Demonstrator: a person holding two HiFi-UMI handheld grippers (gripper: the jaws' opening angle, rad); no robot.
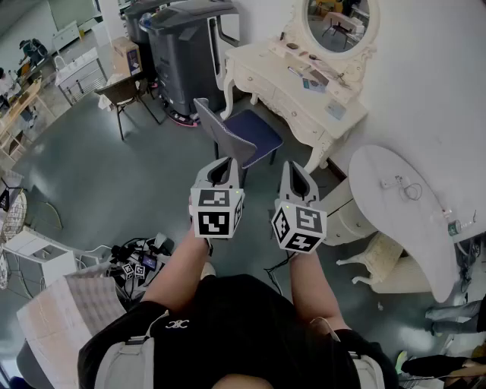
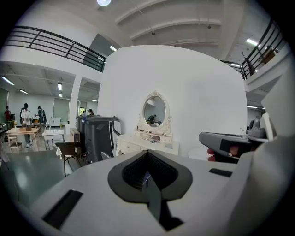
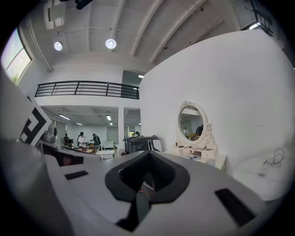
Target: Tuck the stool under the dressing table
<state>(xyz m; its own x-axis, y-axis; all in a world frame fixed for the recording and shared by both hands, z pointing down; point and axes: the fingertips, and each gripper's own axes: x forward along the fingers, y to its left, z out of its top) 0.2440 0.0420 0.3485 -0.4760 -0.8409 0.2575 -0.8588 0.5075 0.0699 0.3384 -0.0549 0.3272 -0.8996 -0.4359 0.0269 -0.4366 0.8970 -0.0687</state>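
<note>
A cream dressing table (image 1: 285, 95) with an oval mirror (image 1: 338, 23) stands against the white wall at the upper right of the head view. In front of it is a seat with a navy cushion and a grey backrest (image 1: 254, 131), pulled out from the table and angled. I hold both grippers side by side at chest height, short of the seat. The left gripper (image 1: 222, 163) is shut with nothing in it, and so is the right gripper (image 1: 296, 171). The left gripper view shows shut jaws (image 2: 148, 177) with the dressing table (image 2: 147, 140) far beyond. The right gripper (image 3: 146, 182) faces the same table (image 3: 200, 156).
A tall dark grey machine (image 1: 182, 53) stands left of the dressing table, with a brown chair (image 1: 121, 91) beside it. A white round table (image 1: 402, 213) and cream carved-leg furniture (image 1: 376, 258) fill the right. Cables and marker cubes (image 1: 137, 258) lie on the floor at my left.
</note>
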